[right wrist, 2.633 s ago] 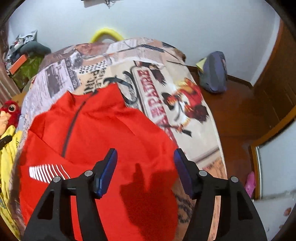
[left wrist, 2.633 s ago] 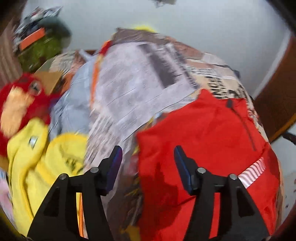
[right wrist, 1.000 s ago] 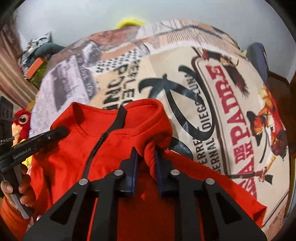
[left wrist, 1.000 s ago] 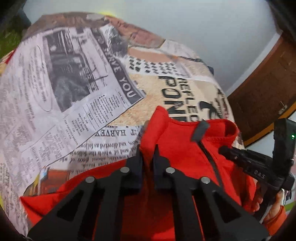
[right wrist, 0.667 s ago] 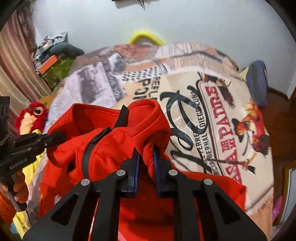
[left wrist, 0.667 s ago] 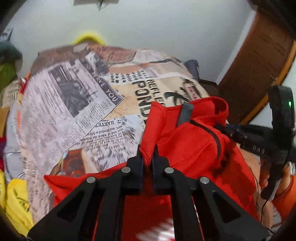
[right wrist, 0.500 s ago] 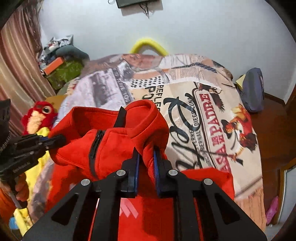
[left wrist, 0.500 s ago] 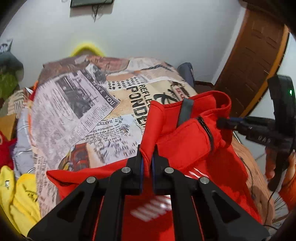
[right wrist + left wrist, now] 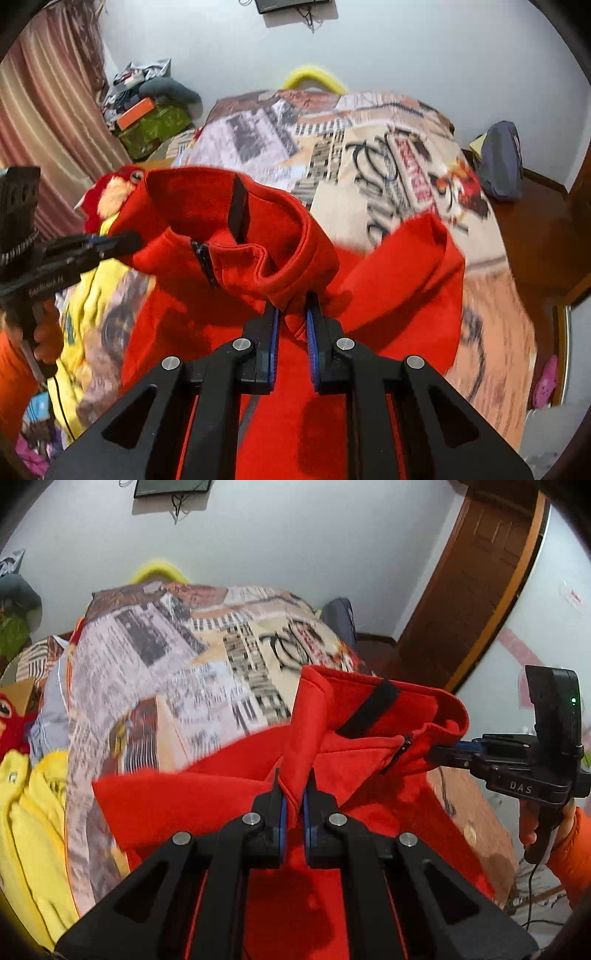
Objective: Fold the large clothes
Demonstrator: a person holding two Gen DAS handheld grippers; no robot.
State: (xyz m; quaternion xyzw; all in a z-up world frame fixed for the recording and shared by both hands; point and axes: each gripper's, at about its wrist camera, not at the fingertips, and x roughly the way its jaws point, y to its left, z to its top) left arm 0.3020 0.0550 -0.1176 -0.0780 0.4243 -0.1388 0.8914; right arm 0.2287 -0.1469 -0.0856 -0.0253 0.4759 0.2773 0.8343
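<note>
1. red fleece fills both wrist views: a red zip-neck fleece top [image 9: 354, 746] hangs lifted above the bed [image 9: 147, 672], held up at its collar from two sides
2. the left gripper [image 9: 293, 790] has its jaws nearly together, pinching a fold of the collar on one side; in the right wrist view the same tool [image 9: 107, 240] comes in from the left edge, its tip against the collar's rim
3. the right gripper [image 9: 291, 314] is likewise almost closed, with a bunch of the red cloth squeezed between its blue pads [image 9: 312, 332]; in the left wrist view it [image 9: 443, 755] reaches in from the right and grips the collar beside the zip
4. the collar stands open between the two grips, showing a black hanging loop [image 9: 236, 206] inside and the dark zip [image 9: 203, 262] running down the front
5. one sleeve [image 9: 417, 273] drapes to the right in the right wrist view; the body of the top hangs below both tools and its lower part lies against the bedspread
6. the bedspread carries a newspaper and poster print, blurred here
7. a yellow garment [image 9: 26, 812] lies at the bed's left edge, with a red plush toy [image 9: 110, 188] just beyond it
8. a hand in an orange sleeve [image 9: 569, 849] holds the right tool's handle
9. a dark blue bag [image 9: 498, 162] sits on the wooden floor beyond the bed's right corner
</note>
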